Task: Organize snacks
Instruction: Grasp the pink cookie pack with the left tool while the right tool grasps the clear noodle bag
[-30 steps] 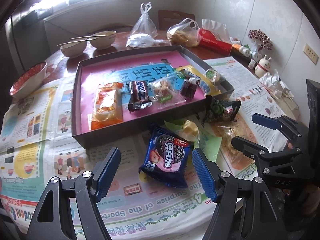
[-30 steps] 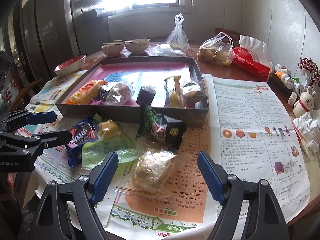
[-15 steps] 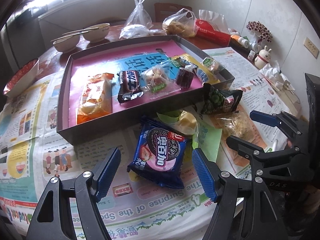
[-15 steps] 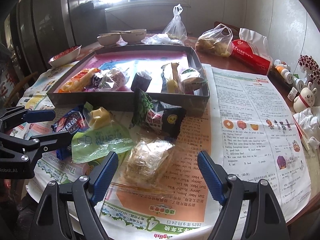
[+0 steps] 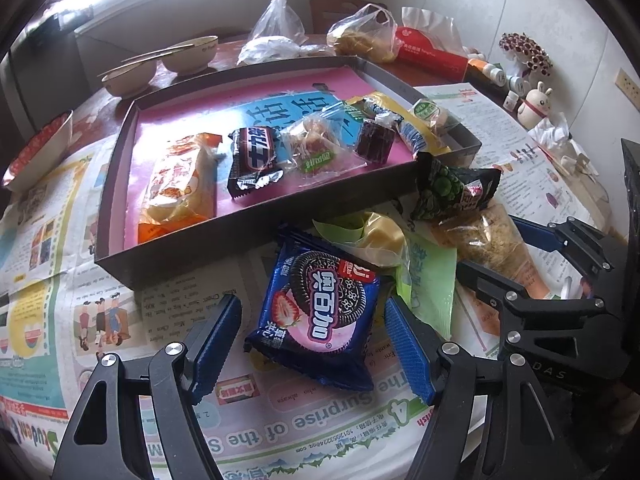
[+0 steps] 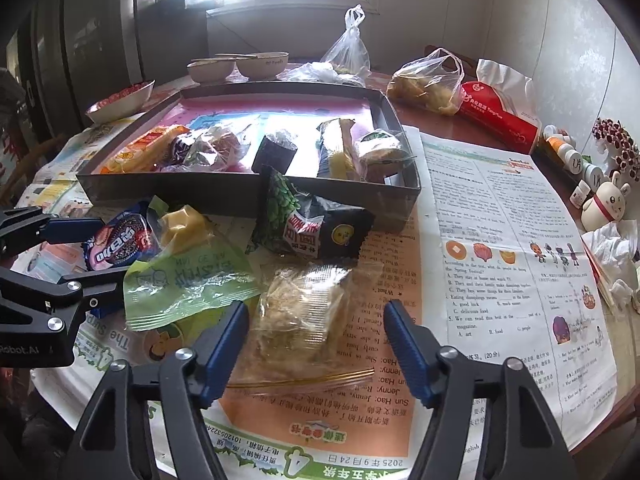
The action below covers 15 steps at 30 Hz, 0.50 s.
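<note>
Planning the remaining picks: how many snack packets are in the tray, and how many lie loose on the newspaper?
In the tray: 6
Loose on the newspaper: 4 (Oreo pack, green-and-yellow packet, pea packet, clear crumbly packet)
Total: 10

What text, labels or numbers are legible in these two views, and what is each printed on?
"奥百加": blue cookie packet between the open jaws of the left gripper.
"the Surprise of the S...": newspaper headline, upside down.
"2025年9月24日" and "4": newspaper edge, upside down.
"Robot.AI": left gripper body.
"DAS": right gripper body.
Tray snack wrappers, red tissue pack, article text: too small or blurred.
</note>
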Each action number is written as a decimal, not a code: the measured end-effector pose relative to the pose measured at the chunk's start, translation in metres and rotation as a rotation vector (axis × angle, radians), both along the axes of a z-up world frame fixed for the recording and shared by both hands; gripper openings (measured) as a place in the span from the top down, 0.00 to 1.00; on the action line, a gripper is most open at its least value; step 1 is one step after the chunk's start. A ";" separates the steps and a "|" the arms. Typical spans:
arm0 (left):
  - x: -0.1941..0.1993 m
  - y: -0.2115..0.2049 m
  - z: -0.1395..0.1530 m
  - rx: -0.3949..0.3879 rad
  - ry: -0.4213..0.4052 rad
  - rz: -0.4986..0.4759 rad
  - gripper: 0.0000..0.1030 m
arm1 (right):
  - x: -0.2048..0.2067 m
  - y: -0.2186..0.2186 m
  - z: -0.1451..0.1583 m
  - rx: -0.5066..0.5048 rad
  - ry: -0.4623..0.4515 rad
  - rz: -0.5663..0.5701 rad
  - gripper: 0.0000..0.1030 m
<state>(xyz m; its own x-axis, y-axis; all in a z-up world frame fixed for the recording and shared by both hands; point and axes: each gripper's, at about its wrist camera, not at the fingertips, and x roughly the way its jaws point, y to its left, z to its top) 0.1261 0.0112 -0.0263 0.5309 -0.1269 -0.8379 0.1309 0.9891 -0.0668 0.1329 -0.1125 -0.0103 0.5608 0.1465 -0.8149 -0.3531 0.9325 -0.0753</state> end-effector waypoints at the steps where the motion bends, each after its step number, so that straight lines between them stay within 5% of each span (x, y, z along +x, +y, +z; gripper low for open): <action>1: 0.000 0.000 -0.001 0.001 0.002 0.000 0.27 | 0.000 0.000 0.000 -0.001 -0.004 0.005 0.42; 5: 0.002 -0.002 -0.006 0.005 0.017 0.009 0.27 | -0.002 0.003 0.001 -0.018 -0.026 0.022 0.53; 15: 0.002 0.000 -0.006 -0.011 0.001 0.021 0.28 | -0.006 0.002 0.008 0.017 -0.025 0.044 0.57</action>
<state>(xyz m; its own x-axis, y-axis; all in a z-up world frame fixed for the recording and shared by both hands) 0.1280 0.0110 -0.0323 0.5327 -0.1253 -0.8370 0.1105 0.9908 -0.0779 0.1264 -0.1103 -0.0020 0.5737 0.1851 -0.7979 -0.3923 0.9172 -0.0693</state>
